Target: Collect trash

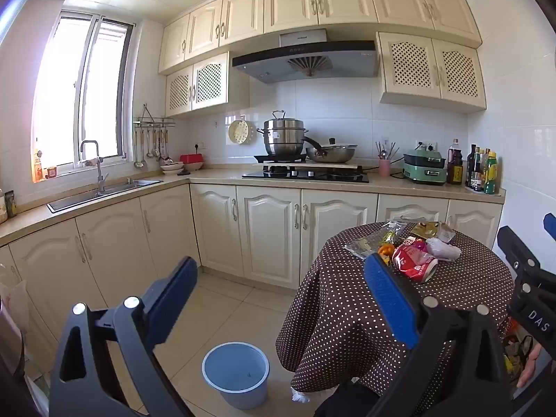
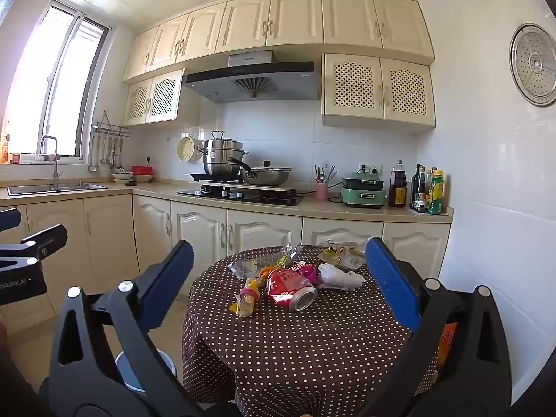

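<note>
A small round table [image 2: 295,340] under a brown polka-dot cloth carries a heap of trash: a crushed red can [image 2: 290,286], a yellow wrapper [image 2: 247,299], a crumpled white tissue [image 2: 338,277], clear and gold wrappers [image 2: 342,255]. The same can [image 1: 415,260] and tissue [image 1: 443,248] show in the left wrist view. A blue bin [image 1: 236,370] stands on the floor left of the table. My left gripper [image 1: 281,295] is open and empty, above the bin and short of the table. My right gripper [image 2: 279,278] is open, level, facing the heap from the near side.
Cream kitchen cabinets [image 1: 271,232] run behind the table, with a stove [image 1: 305,173], pots, a sink [image 1: 104,191] and bottles [image 1: 483,172] on the counter. The tiled floor [image 1: 222,305] lies between the cabinets and the table. A white wall [image 2: 493,208] stands close on the right.
</note>
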Demonstrator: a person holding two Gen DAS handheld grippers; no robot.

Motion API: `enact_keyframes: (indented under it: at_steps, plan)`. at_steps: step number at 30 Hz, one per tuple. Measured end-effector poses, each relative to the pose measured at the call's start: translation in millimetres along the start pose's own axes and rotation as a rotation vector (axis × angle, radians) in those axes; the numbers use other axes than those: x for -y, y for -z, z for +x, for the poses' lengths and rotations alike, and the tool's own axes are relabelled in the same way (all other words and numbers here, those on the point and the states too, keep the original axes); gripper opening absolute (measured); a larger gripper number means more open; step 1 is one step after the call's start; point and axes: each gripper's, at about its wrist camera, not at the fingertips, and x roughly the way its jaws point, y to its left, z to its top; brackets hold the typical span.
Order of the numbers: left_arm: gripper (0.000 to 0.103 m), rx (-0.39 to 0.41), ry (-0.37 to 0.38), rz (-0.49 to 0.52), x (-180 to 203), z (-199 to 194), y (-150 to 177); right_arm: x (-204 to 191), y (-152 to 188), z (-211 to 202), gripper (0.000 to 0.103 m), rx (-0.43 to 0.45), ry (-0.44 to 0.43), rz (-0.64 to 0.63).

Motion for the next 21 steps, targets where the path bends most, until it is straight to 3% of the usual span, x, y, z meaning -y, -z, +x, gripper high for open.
enact_keyframes:
  at_steps: [21]
  plan:
    - [0.095, 0.001, 0.003, 0.0, -1.1, 0.4, -1.9, -2.9, 2.4, -2.1, 0.097, 0.003, 0.004, 0.002]
